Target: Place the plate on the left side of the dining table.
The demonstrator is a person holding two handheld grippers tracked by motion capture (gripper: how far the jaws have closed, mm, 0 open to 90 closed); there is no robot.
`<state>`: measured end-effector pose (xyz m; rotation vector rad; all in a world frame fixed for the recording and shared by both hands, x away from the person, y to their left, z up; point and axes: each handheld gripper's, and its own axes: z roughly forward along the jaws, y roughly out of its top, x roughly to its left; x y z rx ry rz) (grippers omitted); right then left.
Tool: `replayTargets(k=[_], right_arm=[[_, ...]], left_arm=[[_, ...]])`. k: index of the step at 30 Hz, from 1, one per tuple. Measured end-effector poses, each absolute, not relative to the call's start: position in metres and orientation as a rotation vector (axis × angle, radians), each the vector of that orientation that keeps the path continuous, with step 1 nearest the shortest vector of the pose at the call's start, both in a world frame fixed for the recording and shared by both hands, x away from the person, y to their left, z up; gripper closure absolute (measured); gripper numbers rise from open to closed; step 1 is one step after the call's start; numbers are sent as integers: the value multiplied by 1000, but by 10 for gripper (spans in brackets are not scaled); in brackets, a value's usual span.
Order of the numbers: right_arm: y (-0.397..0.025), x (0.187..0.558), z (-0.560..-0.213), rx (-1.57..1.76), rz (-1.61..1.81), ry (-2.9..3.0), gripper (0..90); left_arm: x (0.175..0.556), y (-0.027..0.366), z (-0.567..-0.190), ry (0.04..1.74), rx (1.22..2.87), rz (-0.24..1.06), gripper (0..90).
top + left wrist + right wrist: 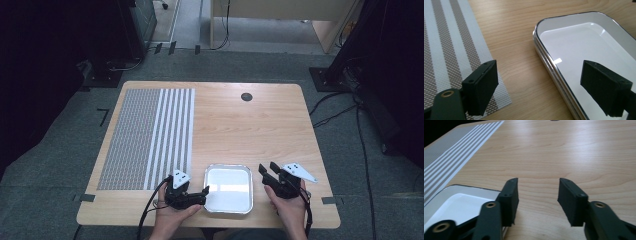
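Left gripper jaws spread wide, nothing held, rim of white tray straddled. Right gripper jaws apart, empty, just beside tray. Tray lies at near table edge, between grippers. Judged stiff, light, glossy, slippery; rolled rim is best gripped.
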<state>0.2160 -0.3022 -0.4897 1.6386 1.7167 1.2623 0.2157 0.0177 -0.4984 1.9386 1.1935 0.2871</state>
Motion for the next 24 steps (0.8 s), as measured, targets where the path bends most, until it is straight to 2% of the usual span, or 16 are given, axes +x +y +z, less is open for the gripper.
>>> replayTargets(k=[1, 2, 3, 5, 7, 12, 13, 14, 16, 18, 19, 24], right_arm=[[-301, 215, -491, 1638, 1296, 1743, 629], [-301, 215, -491, 1638, 1296, 1743, 629], [-300, 215, -492, 1637, 1318, 1777, 689], [-298, 215, -494, 1640, 1323, 1805, 721], [-296, 215, -494, 1643, 1317, 1824, 730], [-291, 215, -498, 1671, 1302, 1855, 782], [-291, 216, -499, 1692, 1328, 1855, 794], [-292, 216, -499, 1735, 1363, 1853, 806], [-293, 217, -500, 1780, 1407, 1846, 808], [-294, 218, -501, 1804, 1431, 1836, 809], [-295, 219, -503, 1842, 1470, 1824, 814], [-298, 221, -506, 1894, 1535, 1796, 841]], left_arm=[[214, 15, -499, 1180, 1945, 285, 183], [214, 15, -499, 1180, 1945, 285, 212], [213, 14, -498, 1180, 1948, 291, 246], [211, 12, -499, 1183, 1953, 289, 290], [211, 11, -499, 1182, 1956, 286, 316], [208, 9, -500, 1168, 1962, 263, 455], [207, 8, -500, 1160, 1965, 257, 455], [206, 6, -500, 1150, 1980, 263, 544], [206, 5, -500, 1148, 1991, 269, 609], [205, 3, -501, 1131, 2013, 263, 629], [204, 2, -500, 1120, 2028, 270, 676], [205, 4, -501, 1123, 2026, 254, 713]])
